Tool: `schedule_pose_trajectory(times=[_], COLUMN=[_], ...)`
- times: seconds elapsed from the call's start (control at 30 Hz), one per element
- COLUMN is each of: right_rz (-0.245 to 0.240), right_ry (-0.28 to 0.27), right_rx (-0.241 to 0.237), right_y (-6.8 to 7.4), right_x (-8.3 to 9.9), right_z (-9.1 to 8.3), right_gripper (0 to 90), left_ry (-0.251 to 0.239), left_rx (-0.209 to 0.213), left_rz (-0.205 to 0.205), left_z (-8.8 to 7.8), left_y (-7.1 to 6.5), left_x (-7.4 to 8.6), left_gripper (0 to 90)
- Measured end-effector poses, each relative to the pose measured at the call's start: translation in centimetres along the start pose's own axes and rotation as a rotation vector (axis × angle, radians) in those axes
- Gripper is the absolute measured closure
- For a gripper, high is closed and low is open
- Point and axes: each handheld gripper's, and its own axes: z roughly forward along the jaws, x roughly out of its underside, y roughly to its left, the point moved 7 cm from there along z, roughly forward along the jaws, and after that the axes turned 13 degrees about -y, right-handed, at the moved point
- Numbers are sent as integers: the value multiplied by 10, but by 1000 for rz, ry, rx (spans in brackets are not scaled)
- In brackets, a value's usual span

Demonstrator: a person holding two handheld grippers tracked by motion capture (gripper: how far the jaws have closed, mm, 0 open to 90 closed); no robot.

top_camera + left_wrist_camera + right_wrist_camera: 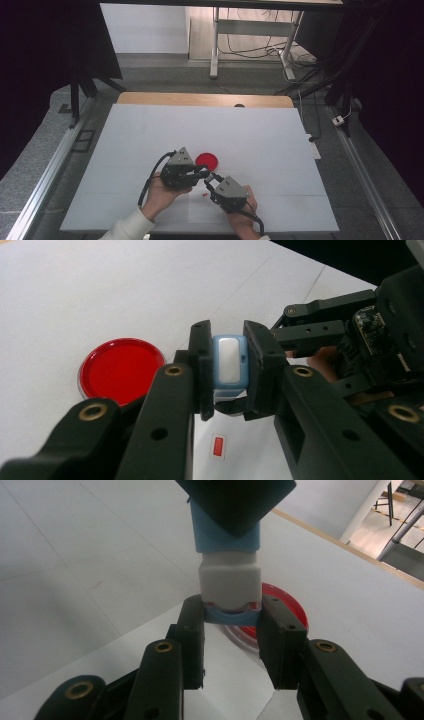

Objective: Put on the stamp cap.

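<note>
White table (150,140), wood edge strip along far side at 12 o'clock. Faint seam lines across top. Red round dish (207,160) flat on surface approx. centre, slightly toward 6 o'clock. Tiny red sticker (205,194) flat on surface at 6 o'clock from dish, near but not touching; seen as small red rectangle w/ pale border in left gripper view (218,446). Small dark spot (239,105) on far edge, 12 o'clock.

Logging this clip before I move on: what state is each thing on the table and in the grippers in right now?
Left gripper: shut on the blue-and-white block.
Right gripper: shut on the block's lower end.
Blue-and-white block: held off the table by both grippers.
Red dish: flat on the table, untouched.
</note>
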Motion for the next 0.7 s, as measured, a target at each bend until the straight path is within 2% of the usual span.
schedule_pose_trajectory(times=[0.7], right_rz=[-53], right_ry=[34], right_rx=[2], right_y=[2], right_x=[2], right_z=[1], right_gripper=[646], left_ry=[26], left_rx=[25], left_rz=[-24], left_z=[1], left_y=[3], left_x=[5], left_gripper=[759])
